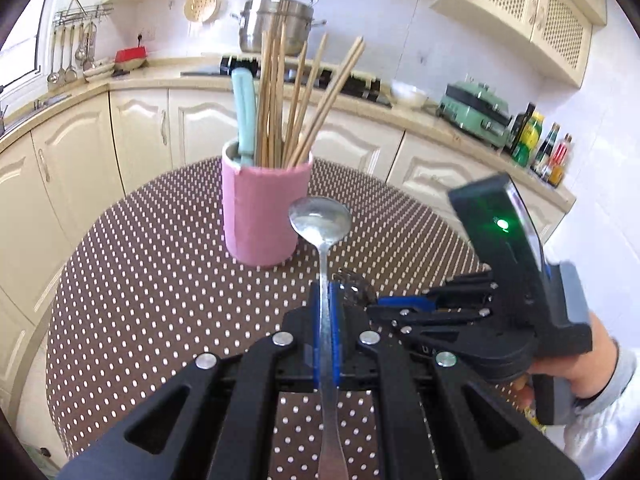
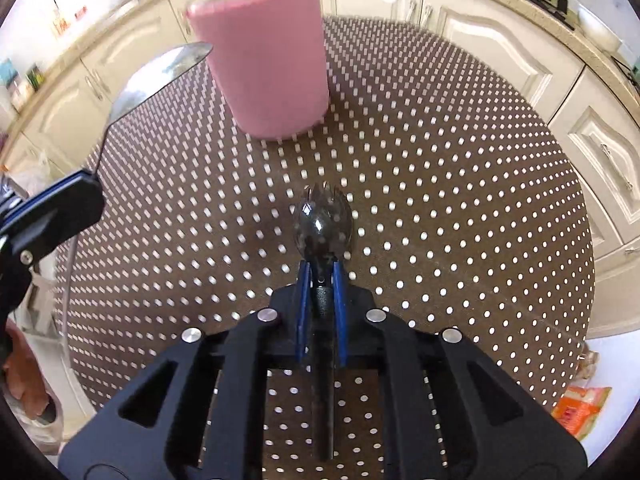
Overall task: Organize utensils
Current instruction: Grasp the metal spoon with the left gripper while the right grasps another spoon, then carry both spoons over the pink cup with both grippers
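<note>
Two utensils up: your left hand-held gripper clamps the spoon, your right hand-held gripper grips the black spork, both short of the pink holder, heads forward for dropping in.

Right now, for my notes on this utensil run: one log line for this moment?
left gripper: shut on spoon | right gripper: shut on spork | pink holder: upright on table

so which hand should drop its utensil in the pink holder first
Probably left. Its tongs grip the metal spoon, whose bowl sits just in front of the pink holder. The right tongs hold a dark spork, farther back.
</note>
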{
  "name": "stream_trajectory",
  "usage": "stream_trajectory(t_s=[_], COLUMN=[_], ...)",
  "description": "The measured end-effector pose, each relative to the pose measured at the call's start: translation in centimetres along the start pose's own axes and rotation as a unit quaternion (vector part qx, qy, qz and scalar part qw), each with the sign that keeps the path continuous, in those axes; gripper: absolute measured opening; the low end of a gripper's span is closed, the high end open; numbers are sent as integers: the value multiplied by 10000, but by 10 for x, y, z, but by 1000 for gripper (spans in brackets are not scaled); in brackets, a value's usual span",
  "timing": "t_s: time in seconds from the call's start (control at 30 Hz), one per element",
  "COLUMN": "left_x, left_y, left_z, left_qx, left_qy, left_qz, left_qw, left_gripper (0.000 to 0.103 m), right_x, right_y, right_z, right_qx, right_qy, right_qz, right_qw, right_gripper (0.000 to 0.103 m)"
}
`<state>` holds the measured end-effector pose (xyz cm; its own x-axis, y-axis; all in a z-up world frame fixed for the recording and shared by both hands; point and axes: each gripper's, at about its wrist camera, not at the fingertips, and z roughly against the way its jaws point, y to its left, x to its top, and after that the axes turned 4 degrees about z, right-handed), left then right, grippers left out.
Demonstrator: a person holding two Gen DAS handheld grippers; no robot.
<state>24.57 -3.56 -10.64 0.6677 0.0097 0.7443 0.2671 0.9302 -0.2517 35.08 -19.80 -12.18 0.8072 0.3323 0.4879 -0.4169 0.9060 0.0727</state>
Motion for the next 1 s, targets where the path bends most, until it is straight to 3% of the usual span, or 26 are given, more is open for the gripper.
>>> stream_trajectory(t_s=[0.17,0.27,0.53,0.63,0.83,1.0], left_x=[12,20,54,70,100,121], left_y=[-5,-7,-9,-5,0,12], left_z=[15,24,29,27,11,-7], left_qx=[-157,-280,-387,-450,-392,-470], left_qy=[-552,-912,-1728,-2190,-2847,-3069], left_qz=[15,29,6,-4,34,184], left_qw=[9984,9954,9842,9747,9578,9504], left_gripper=[4,4,4,4,4,4], right_x=[5,12,42,56,85,101], right_y=[-9,-15,-23,-12,-19,-22], right_z=[37,64,112,118,117,102], right_qx=[219,379,888,910,952,1003], right_qy=[-874,-1520,-3168,-3656,-4297,-4559], right_qz=[-213,-386,-554,-488,-557,-624], right_qw=[9957,9869,9427,9250,8962,8822], right_gripper=[12,12,12,12,12,12])
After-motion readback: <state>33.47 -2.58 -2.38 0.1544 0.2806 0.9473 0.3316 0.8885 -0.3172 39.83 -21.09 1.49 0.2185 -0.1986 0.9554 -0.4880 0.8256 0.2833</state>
